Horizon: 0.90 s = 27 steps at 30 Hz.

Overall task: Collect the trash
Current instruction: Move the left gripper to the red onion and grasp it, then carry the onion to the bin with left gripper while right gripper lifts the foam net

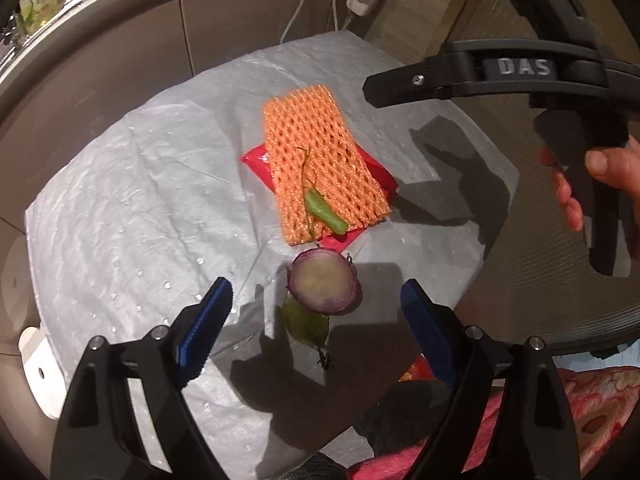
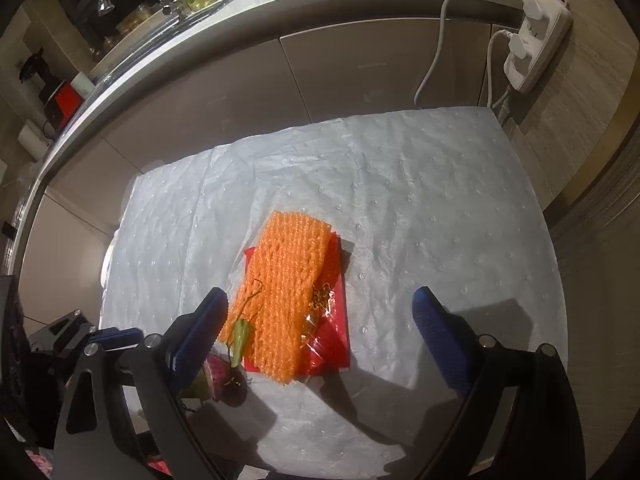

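Note:
An orange foam fruit net (image 1: 320,160) lies on a red wrapper (image 1: 376,168) on a white padded sheet (image 1: 132,200). A green chili piece (image 1: 324,210) rests on the net's near end. A red onion slice (image 1: 323,286) lies just in front, over a dark leaf (image 1: 304,324). My left gripper (image 1: 320,308) is open, its jaws either side of the onion slice, above it. My right gripper (image 2: 320,320) is open above the net (image 2: 288,288) and wrapper (image 2: 332,344); the onion (image 2: 224,380) is by its left finger. The right gripper also shows in the left wrist view (image 1: 400,84).
A grey cabinet front (image 2: 248,88) and counter edge stand behind the sheet. A white power strip (image 2: 536,40) with cables hangs at the right. A round dark table edge (image 1: 560,280) lies right of the sheet. A patterned pink cloth (image 1: 580,408) is at the lower right.

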Each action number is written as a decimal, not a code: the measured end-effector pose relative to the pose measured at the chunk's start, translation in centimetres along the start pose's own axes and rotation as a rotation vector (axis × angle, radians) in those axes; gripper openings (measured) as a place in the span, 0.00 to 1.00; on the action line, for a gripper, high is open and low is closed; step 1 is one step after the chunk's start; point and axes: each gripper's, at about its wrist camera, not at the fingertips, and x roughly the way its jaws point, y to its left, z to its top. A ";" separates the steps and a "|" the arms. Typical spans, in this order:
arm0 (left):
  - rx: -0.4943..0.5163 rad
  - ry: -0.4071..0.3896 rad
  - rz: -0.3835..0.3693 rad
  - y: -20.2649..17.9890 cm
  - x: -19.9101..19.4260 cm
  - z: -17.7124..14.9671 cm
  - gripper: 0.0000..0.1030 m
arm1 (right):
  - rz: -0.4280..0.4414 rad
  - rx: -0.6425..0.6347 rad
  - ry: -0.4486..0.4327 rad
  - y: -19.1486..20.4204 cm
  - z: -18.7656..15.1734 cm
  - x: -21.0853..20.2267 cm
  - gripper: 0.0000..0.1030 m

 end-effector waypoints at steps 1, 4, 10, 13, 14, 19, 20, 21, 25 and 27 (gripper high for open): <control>0.000 0.018 -0.015 0.0 0.8 0.3 0.70 | -0.001 0.000 0.002 -0.3 -0.3 -0.2 0.90; 0.012 0.043 -0.026 0.0 2.3 0.8 0.65 | -0.002 0.011 0.008 -1.0 -1.1 -0.7 0.90; 0.029 0.103 -0.054 0.4 4.2 0.9 0.43 | 0.002 0.048 0.015 -2.2 -2.4 -1.1 0.90; 0.044 0.112 -0.066 0.4 4.3 0.9 0.39 | 0.006 0.056 0.013 -2.4 -2.6 -1.3 0.90; 0.052 0.109 -0.065 0.4 4.2 0.9 0.39 | 0.008 0.057 0.011 -2.4 -2.6 -1.3 0.90; 0.053 0.093 -0.071 0.7 3.0 1.3 0.38 | 0.023 0.058 0.009 -2.2 -2.5 -1.1 0.90; 0.048 0.085 -0.074 0.9 2.6 1.5 0.38 | 0.025 0.056 0.010 -2.1 -2.5 -1.0 0.90; 0.043 0.075 -0.075 1.1 2.1 1.7 0.38 | 0.028 0.053 0.010 -2.0 -2.5 -0.9 0.90; 0.012 0.027 -0.079 1.8 -0.6 1.9 0.38 | 0.053 0.040 0.012 -1.6 -2.3 -0.3 0.90; -0.005 0.000 -0.075 2.1 -2.1 1.9 0.38 | 0.083 0.014 0.016 -1.1 -2.1 0.3 0.81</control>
